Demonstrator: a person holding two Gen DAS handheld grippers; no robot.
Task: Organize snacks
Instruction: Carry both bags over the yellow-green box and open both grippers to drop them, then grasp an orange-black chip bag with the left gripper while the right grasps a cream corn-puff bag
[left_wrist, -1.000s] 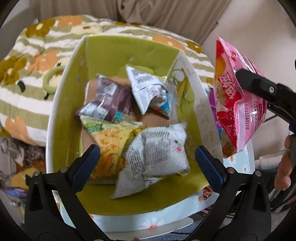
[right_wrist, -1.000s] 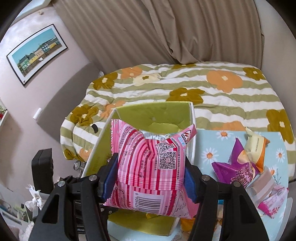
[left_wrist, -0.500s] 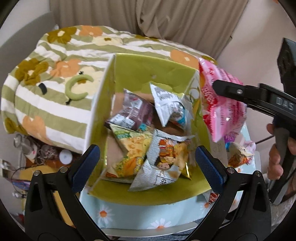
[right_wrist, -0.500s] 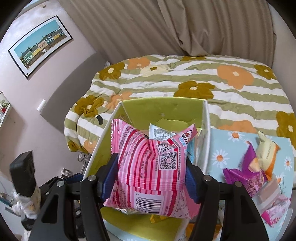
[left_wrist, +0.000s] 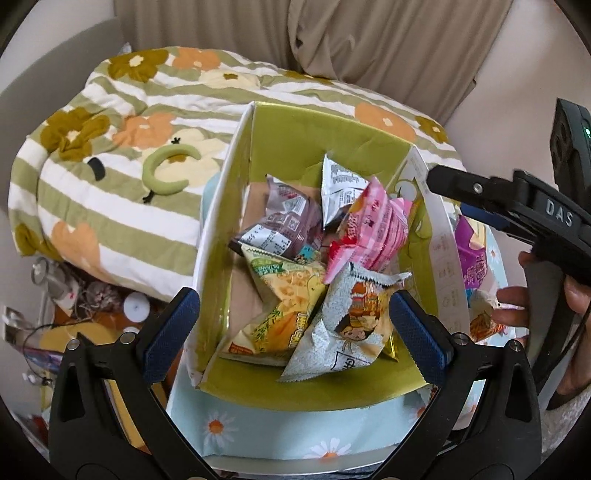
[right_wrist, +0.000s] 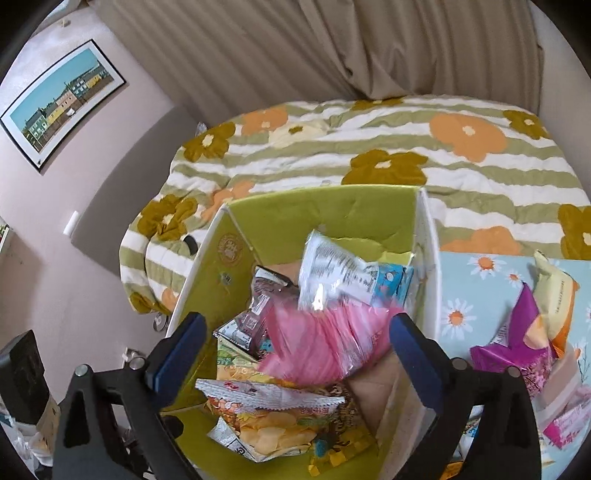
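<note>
Your right gripper (right_wrist: 295, 345) hangs over the green box (right_wrist: 325, 210) with its jaws spread wide and gripping nothing; the pink snack bag (right_wrist: 325, 343), blurred, lies between the fingers, on the packets in the box. Your left gripper (left_wrist: 295, 328) is just as wide open and bare, hovering above the near end of the box. More snacks (right_wrist: 528, 332) lie on the daisy-print cloth (right_wrist: 476, 280) beside it.
</note>
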